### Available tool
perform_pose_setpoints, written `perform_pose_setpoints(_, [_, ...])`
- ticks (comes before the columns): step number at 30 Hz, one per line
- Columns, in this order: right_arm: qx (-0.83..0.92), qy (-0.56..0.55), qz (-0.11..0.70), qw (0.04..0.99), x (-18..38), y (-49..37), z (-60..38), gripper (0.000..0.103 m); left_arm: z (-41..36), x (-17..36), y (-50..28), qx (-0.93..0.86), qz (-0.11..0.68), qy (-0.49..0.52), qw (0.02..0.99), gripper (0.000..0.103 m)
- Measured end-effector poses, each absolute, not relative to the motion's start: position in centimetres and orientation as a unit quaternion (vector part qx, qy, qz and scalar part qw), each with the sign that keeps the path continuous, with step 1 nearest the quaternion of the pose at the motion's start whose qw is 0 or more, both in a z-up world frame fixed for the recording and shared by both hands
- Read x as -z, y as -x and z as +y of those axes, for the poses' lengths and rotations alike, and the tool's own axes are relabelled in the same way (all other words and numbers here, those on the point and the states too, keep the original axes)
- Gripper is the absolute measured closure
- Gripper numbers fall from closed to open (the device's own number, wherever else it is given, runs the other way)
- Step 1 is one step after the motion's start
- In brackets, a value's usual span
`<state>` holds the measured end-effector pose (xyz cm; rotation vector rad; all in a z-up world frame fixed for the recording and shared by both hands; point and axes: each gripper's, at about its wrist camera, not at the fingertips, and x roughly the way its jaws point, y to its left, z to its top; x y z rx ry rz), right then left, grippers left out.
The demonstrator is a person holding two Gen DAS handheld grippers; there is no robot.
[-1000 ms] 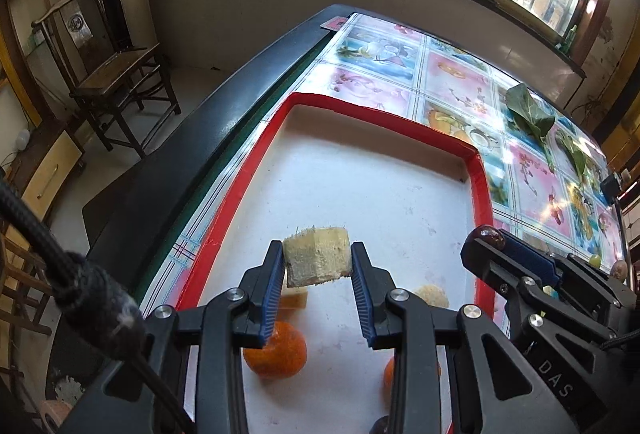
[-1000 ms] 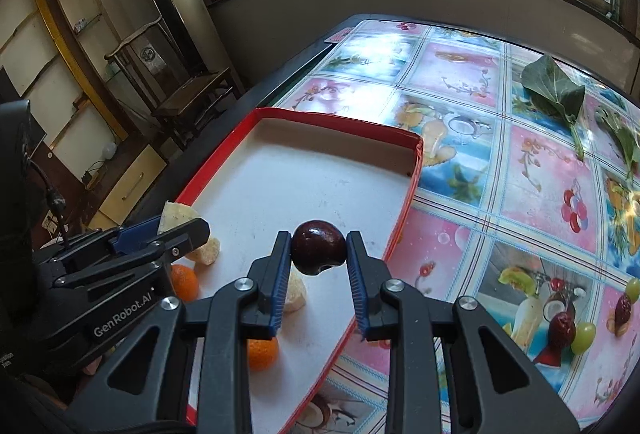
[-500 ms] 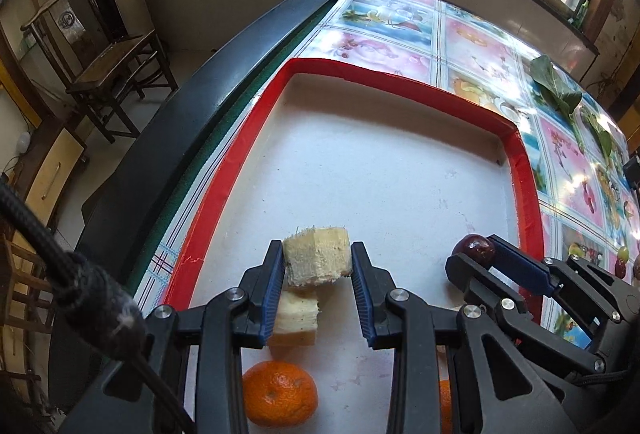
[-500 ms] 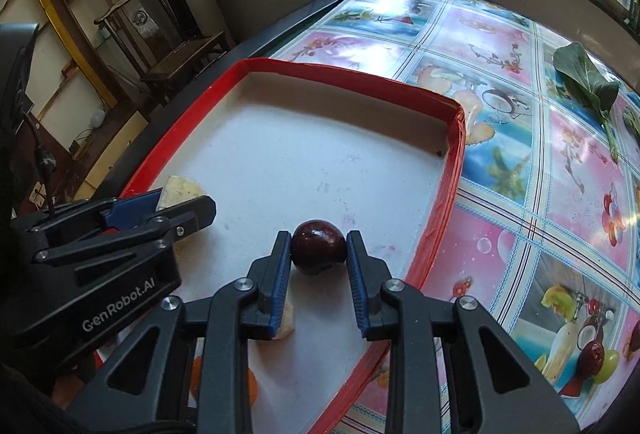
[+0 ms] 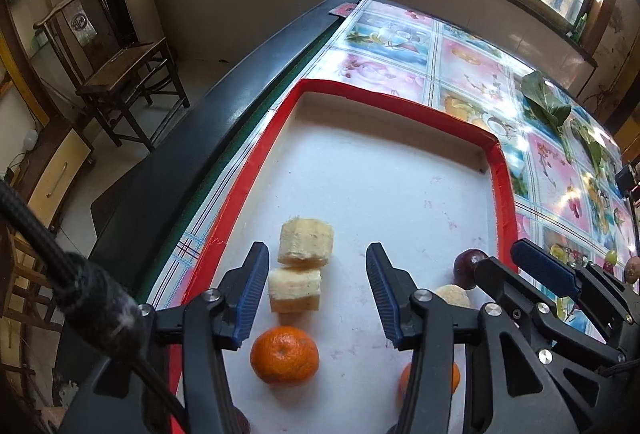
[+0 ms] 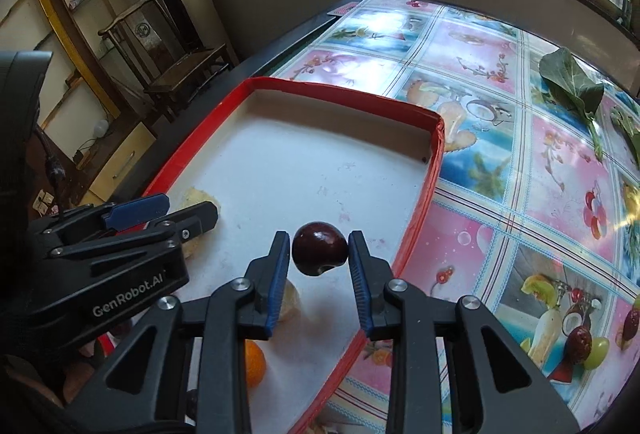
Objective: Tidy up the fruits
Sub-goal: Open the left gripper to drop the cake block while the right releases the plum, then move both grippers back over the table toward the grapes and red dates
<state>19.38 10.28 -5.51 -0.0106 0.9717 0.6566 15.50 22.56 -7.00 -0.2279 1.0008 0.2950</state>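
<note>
A red-rimmed white tray lies on the patterned table. My left gripper is over its near left part, jaws opening. A pale cut fruit chunk lies free on the tray floor near the left finger, touching a second chunk. An orange sits closer to me, and another orange shows behind the right finger. My right gripper is opening. A dark plum rests on the tray between its pads, which show thin gaps.
Green leaves lie at the far right of the table. A green grape and a dark fruit sit on the cloth at near right. The table's dark edge runs left of the tray, with a wooden chair beyond.
Both sets of jaws have spread. The pale chunk left the left gripper and now lies on the tray against the other chunk. The plum is no longer squeezed by the right pads.
</note>
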Motion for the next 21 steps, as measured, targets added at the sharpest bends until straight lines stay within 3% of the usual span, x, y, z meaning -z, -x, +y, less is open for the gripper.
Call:
perform_pose_setpoints(2, [-0.306,-0.004,0.452,0.838,4.8,-18.7,9.1,0.061,21.9,6.5,-15.0,-0.14,0.47,0.109,0.865,0.052])
perform_pose_setpoints(21, [-0.249,-0.067,0.471,0.843,6.4,-14.5,-1.7,0.061,15.7,4.6,-12.3,-0.118,0.452,0.089,0.88,0.05])
